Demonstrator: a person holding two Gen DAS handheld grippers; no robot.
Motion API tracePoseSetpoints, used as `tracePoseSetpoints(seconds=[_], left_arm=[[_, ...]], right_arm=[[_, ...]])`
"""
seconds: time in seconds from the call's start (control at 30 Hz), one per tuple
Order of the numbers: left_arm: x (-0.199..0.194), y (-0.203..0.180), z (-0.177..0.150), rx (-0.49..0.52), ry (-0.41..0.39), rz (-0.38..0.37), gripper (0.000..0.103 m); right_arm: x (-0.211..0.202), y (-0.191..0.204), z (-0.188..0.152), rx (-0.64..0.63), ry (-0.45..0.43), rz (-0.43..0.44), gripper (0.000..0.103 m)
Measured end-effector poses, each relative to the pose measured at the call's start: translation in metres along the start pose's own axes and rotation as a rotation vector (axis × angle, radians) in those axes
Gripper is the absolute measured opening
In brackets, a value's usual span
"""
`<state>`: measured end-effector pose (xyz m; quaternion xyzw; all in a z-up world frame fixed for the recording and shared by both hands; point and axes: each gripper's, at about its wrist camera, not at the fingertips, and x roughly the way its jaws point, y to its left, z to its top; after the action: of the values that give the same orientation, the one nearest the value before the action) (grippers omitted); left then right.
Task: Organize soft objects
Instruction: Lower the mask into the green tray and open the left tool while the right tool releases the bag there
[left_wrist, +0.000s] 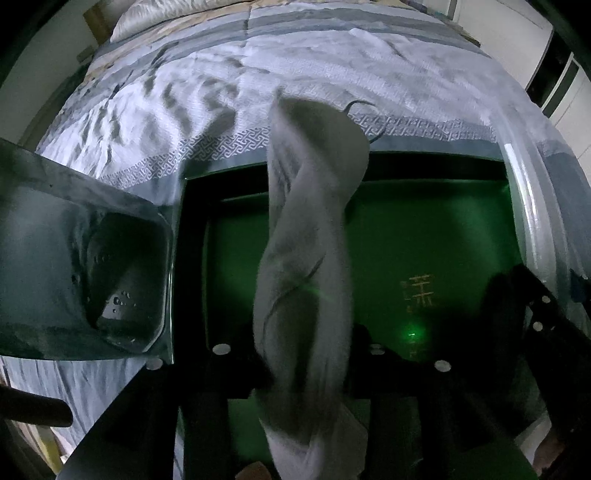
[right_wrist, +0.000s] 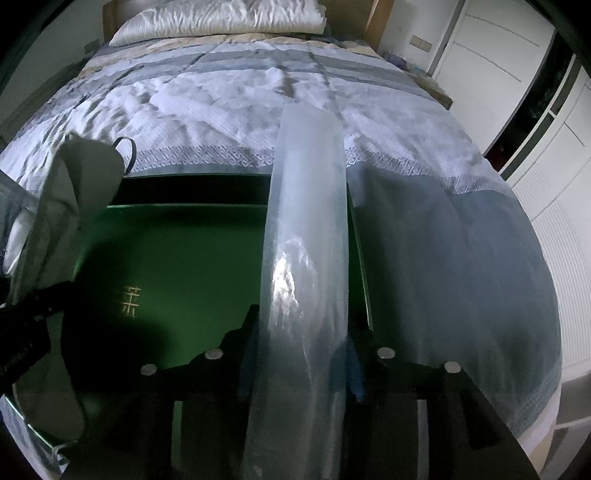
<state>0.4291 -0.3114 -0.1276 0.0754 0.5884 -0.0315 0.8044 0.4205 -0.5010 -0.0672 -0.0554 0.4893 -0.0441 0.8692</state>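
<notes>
Two grippers over a bed, both angled steeply downward. Between the dark fingers of the left gripper (left_wrist: 303, 369), a twisted grey-white cloth (left_wrist: 306, 221), running forward out of the gap and ending above the far rim of a green box (left_wrist: 424, 229). At the cloth's far end, a thin dark loop (left_wrist: 364, 110). Filling the gap from finger to finger; pinched or merely touched, cannot tell, the fingers being too dark.

Between the fingers of the right gripper (right_wrist: 303, 339), a bunched strip of clear plastic bag (right_wrist: 306, 221), stretched forward across the box's right side and catching a bright glare midway. Likewise spanning the whole gap; clamped or loose, cannot tell.

Resting on a quilted blue-and-white bedspread (left_wrist: 184, 92), beneath both grippers, the green box, with more clear plastic (left_wrist: 92, 266) just beside its left edge, speckled with small droplets. Stamped on the green floor, gold characters (left_wrist: 419, 291) stacked in a column, perhaps Chinese, too blurred to read. Same gold marks visible from the right wrist view, left of the plastic strip.

Seen from the right wrist, the cloth at the far left, upright, touching the left gripper's dark body. Far beyond, a white pillow (right_wrist: 221, 18) at the head of the bed, and white wardrobe doors (right_wrist: 535, 184) along the right.
</notes>
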Motion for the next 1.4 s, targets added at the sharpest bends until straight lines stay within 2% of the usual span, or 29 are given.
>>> tracePoseSetpoints(seconds=[0.07,0.3,0.37,0.43,0.57,0.77,1.03,1.4], left_arm=[[-0.001,0.000,0.000,-0.006,-0.006,0.002,0.036],[-0.008,0.002,-0.002,-0.034,-0.026,0.002,0.038],[-0.011,0.000,-0.003,-0.030,-0.033,0.004,0.041],[-0.013,0.000,-0.003,-0.029,-0.043,0.007,0.042],[-0.019,0.000,-0.004,-0.038,-0.066,0.013,0.053],[-0.023,0.001,-0.005,-0.051,-0.086,0.024,0.054],[-0.031,0.005,-0.005,-0.070,-0.120,0.031,0.060],[-0.043,0.008,-0.009,-0.080,-0.175,0.038,0.060]], right_arm=[[-0.003,0.001,0.000,0.002,-0.007,-0.002,0.049],[-0.012,0.001,-0.001,0.012,-0.023,0.014,0.061],[-0.014,0.001,-0.001,0.009,-0.028,0.018,0.063],[-0.018,0.001,-0.001,0.014,-0.032,0.025,0.069],[-0.025,0.001,0.000,0.022,-0.047,0.040,0.073],[-0.033,0.002,-0.001,0.018,-0.066,0.052,0.074],[-0.041,0.002,-0.003,0.012,-0.079,0.068,0.084],[-0.050,0.003,-0.003,0.014,-0.106,0.083,0.090]])
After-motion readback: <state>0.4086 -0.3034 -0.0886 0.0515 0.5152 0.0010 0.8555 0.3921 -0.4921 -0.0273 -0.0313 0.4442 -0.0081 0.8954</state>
